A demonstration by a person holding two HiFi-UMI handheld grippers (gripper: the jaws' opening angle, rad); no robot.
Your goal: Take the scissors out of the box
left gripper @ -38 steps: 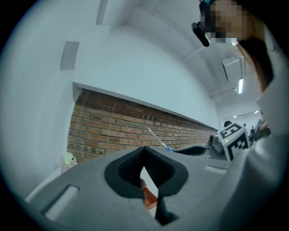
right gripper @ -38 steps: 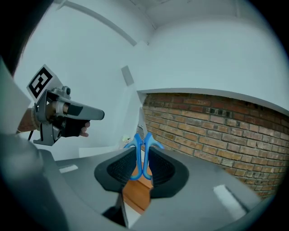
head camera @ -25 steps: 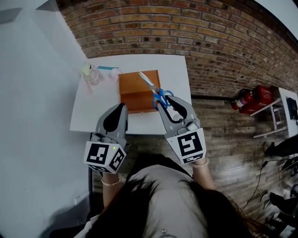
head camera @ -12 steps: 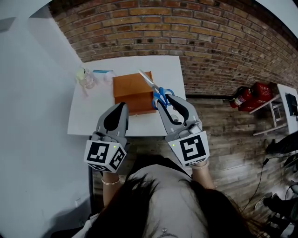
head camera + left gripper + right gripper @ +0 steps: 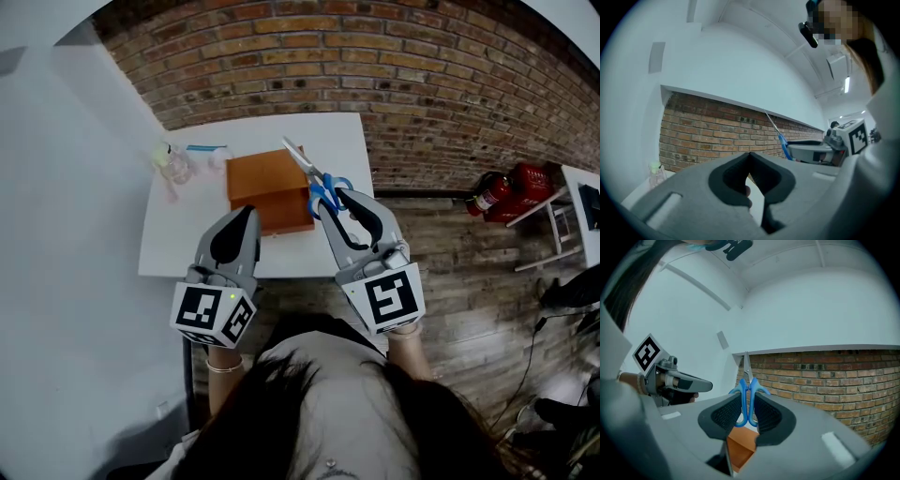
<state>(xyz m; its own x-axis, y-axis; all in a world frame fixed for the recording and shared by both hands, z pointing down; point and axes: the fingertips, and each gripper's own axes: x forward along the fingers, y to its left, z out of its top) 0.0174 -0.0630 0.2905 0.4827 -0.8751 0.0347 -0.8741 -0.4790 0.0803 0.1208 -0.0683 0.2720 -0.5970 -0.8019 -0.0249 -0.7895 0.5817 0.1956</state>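
Observation:
The blue-handled scissors (image 5: 322, 190) are up in the air over the right edge of the open orange-brown box (image 5: 265, 190), blades pointing away toward the brick wall. My right gripper (image 5: 331, 202) is shut on their handles; in the right gripper view the handle loops (image 5: 746, 401) sit squeezed between the pads, blades upright, with the box (image 5: 740, 446) below. My left gripper (image 5: 249, 213) hovers near the box's front left corner, shut with nothing in it; its tips meet in the left gripper view (image 5: 750, 154), where the scissors (image 5: 778, 134) show at the right.
The box stands on a small white table (image 5: 352, 150) against a brick wall. A clear plastic bottle (image 5: 170, 160) and a blue stick-like item (image 5: 206, 147) lie at the table's back left. Red fire extinguishers (image 5: 511, 187) stand on the wooden floor to the right.
My right gripper has risen a little with the scissors still held. The left gripper has shifted slightly and stays shut.

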